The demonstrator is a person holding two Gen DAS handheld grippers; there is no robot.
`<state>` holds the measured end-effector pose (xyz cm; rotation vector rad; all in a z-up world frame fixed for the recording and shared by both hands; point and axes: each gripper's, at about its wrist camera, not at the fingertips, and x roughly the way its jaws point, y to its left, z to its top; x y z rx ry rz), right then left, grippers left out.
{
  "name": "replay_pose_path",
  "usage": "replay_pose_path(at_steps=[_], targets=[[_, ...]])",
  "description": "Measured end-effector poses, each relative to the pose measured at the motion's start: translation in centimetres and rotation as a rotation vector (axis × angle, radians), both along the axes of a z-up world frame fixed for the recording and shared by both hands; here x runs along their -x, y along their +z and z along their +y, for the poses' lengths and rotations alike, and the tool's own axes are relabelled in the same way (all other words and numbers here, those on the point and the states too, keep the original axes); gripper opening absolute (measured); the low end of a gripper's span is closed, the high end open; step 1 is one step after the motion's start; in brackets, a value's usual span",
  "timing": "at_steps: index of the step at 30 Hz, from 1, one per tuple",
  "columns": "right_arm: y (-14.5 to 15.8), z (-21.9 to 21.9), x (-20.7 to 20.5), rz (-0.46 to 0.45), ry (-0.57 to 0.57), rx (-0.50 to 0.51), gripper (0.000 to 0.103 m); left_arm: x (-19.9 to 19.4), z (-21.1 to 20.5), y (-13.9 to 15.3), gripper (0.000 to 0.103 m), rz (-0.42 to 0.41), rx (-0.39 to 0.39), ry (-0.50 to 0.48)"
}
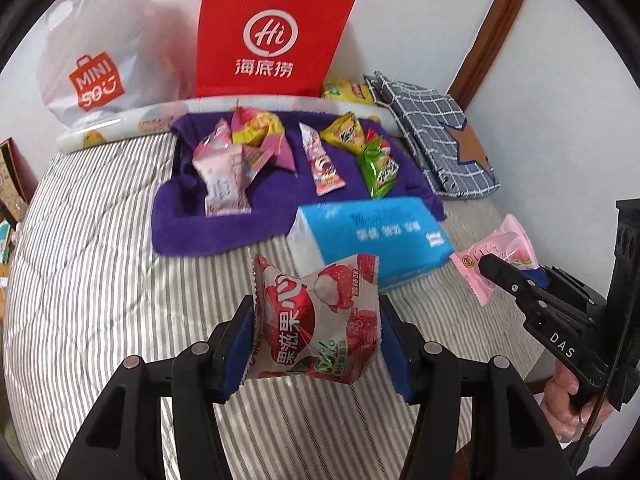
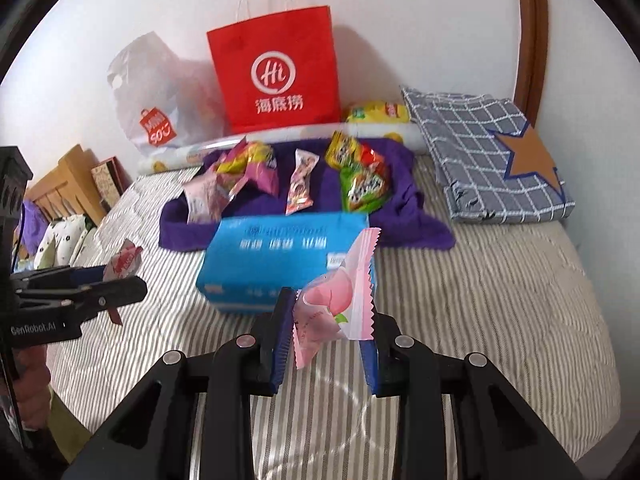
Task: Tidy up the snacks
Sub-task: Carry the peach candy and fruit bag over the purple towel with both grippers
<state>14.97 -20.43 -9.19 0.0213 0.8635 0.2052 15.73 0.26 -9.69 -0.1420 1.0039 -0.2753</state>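
Two snack packets are up off the grey-and-white striped bed cover [image 1: 100,280] — one in each claw. The left gripper [image 1: 316,320] has its blue pads squeezed onto the sides of a puffy red-and-white lychee candy packet [image 1: 316,320], long axis running away from the camera, its crimped far edge aimed at the blue rectangular tissue pack [image 1: 372,236]. The right gripper [image 2: 326,322] is nearly closed on a slim pink peach-print wrapper [image 2: 336,300]; that one stands tilted, long axis rising up and to the right, serrated top edge over the tissue pack.

Beyond the tissue pack lies a purple towel [image 1: 180,224] with more snack packets in pink, purple, yellow and green on it. Against the far wall stand a red paper carrier bag [image 1: 272,32] and a translucent white plastic bag [image 1: 92,60]; far right, a folded blue-grey checked cloth [image 2: 480,152] with a brown star.

Only the left wrist view shows the fingers of the person's right hand [image 1: 576,404] wrapped round the handle, low at right. Only the right wrist view shows a wooden bed frame [image 2: 64,188] far left — and the left gripper in profile, pointing right, its packet barely peeking out.
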Motion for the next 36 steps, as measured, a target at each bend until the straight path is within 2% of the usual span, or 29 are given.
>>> replay_pose_path(at_steps=[25,36], targets=[[4.3,1.0,-8.2,-0.100,0.015,-0.036,0.031,-7.9,-1.2,4.0,0.056,-0.072,-0.026,-0.006],[5.5,1.5,-10.7,-0.129,0.019,-0.040,0.031,-10.0,-0.9,4.6,0.056,-0.088,-0.026,-0.007]])
